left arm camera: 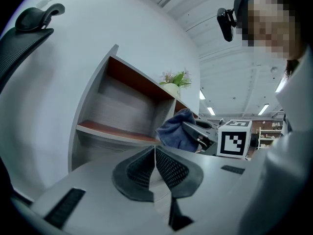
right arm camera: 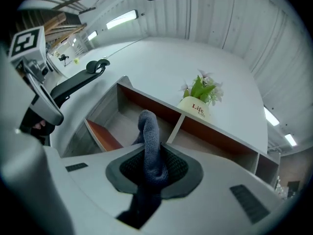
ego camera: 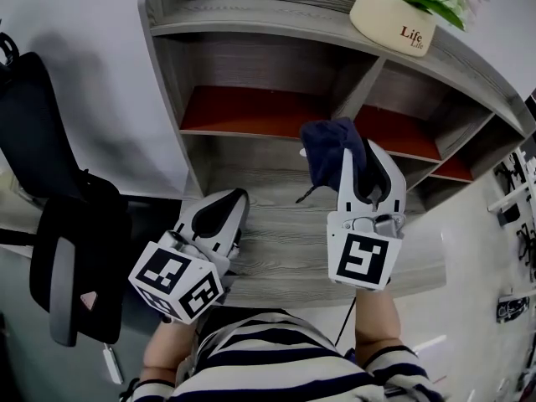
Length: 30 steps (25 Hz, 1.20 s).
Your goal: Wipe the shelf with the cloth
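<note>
A grey wooden shelf unit (ego camera: 251,7) with red-brown boards stands against the white wall. My right gripper (ego camera: 362,167) is shut on a dark blue cloth (ego camera: 328,151), which bunches up in front of the lower middle compartment. In the right gripper view the cloth (right arm camera: 150,146) sticks up between the pads, with the shelf (right arm camera: 146,106) behind it. My left gripper (ego camera: 230,208) hangs lower at the left over the grey bottom board, shut with nothing in it; in its own view the pads (left arm camera: 168,168) meet. The cloth (left arm camera: 177,130) and the right gripper show beyond.
A cream flower pot (ego camera: 392,19) with a green plant stands on the shelf top at the right. A black office chair (ego camera: 59,249) sits at the left. More compartments run to the right (ego camera: 456,170).
</note>
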Each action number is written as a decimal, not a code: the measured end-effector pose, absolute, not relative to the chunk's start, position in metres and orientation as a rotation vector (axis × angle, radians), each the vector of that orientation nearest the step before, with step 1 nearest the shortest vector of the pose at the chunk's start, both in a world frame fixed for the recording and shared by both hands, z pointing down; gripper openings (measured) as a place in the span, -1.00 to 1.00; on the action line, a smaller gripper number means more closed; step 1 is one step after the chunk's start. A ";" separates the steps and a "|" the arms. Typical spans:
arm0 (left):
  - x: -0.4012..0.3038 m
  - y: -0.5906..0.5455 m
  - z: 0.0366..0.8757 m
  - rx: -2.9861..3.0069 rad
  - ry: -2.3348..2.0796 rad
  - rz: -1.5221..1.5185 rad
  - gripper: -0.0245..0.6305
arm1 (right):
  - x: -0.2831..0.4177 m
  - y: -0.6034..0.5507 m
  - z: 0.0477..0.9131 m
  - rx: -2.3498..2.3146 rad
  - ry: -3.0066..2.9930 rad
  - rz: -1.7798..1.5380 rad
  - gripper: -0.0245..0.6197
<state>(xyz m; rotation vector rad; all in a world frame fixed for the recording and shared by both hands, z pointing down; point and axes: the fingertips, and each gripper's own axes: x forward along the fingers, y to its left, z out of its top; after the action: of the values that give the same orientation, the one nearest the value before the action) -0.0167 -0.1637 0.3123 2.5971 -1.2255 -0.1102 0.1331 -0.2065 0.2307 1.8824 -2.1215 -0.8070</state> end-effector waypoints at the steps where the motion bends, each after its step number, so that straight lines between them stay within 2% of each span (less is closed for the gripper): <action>1: -0.016 -0.164 0.313 2.597 -1.227 -0.110 -0.86 | 0.135 -0.204 0.234 1.890 -2.143 -0.778 -0.70; 20: -0.011 -0.162 0.324 2.576 -1.250 -0.087 -0.86 | 0.148 -0.177 0.326 1.794 -2.334 -0.246 -0.70; 30: -0.011 -0.162 0.330 2.572 -1.265 -0.069 -0.86 | 0.152 -0.170 0.353 1.761 -2.339 -0.112 -0.71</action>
<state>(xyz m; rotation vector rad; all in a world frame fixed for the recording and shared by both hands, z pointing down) -0.0106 -0.1621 0.3295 2.5721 -1.2648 -0.0690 0.1517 -0.1705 0.3532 1.7613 -2.3394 -0.1117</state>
